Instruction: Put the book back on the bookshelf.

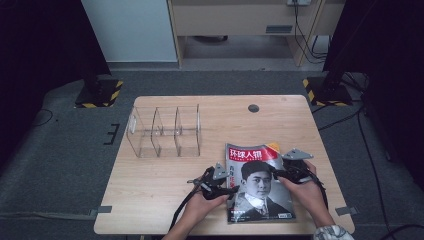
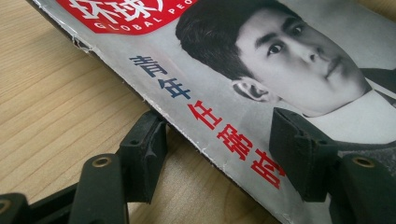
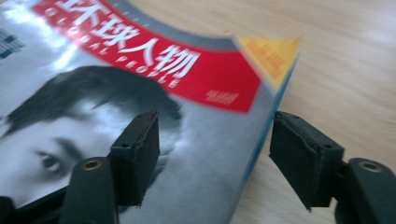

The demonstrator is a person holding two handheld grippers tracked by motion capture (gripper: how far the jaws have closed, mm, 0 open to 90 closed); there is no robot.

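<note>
Far left on the wooden table (image 1: 150, 185) we're seeing a clear acrylic organizer (image 1: 164, 131) with three compartments, standing well apart from our hands. Near the front edge, our left gripper (image 1: 226, 186) is sitting at the left edge of the magazine (image 1: 257, 182). In the left gripper view its jaws are spread and straddling that worn edge (image 2: 187, 126): one pad (image 2: 142, 154) is down beside the edge by the table, the other (image 2: 299, 151) is over the cover. Neither pad is pressing on the paper, so it's not pinching anything.

The magazine is lying flat, cover up, on the near right part of the table, between our two hands; red title band at the far end, portrait below it.

Our right gripper (image 1: 280, 174) is sitting at the magazine's right edge. In the right gripper view its jaws are also spread: one pad (image 3: 137, 154) is over the cover, the other (image 3: 303, 156) is off the edge above bare wood. No grip there either. That view is slightly blurred.
</note>
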